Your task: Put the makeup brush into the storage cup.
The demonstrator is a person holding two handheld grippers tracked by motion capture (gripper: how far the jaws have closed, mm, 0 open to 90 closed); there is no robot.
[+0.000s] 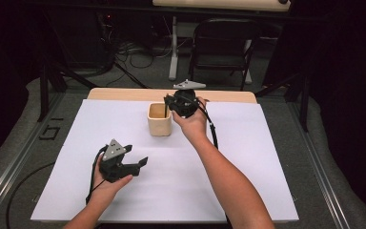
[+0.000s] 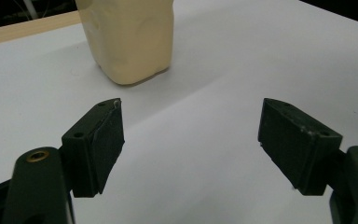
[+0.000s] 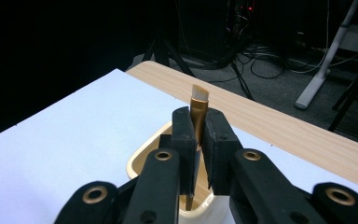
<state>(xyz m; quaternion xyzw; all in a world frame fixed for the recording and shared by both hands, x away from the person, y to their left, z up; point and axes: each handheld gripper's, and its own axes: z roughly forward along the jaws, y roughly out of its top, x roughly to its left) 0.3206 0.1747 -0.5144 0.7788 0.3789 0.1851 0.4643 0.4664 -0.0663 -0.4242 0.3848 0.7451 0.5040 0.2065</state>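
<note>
White table sheet (image 1: 248, 157) | right gripper (image 3: 199, 135) fingers clamp brush (image 3: 198, 105) over cup (image 1: 159, 119) | left gripper (image 2: 191, 140) fingers wide, empty

Slim gold-handled brush with pale bristle tip (image 3: 198, 108), upright, lower end down inside cream rounded-square plastic cup (image 1: 159, 119). Cup open-topped, upright on the counter's white sheet, near the far edge, about midway along.
</note>
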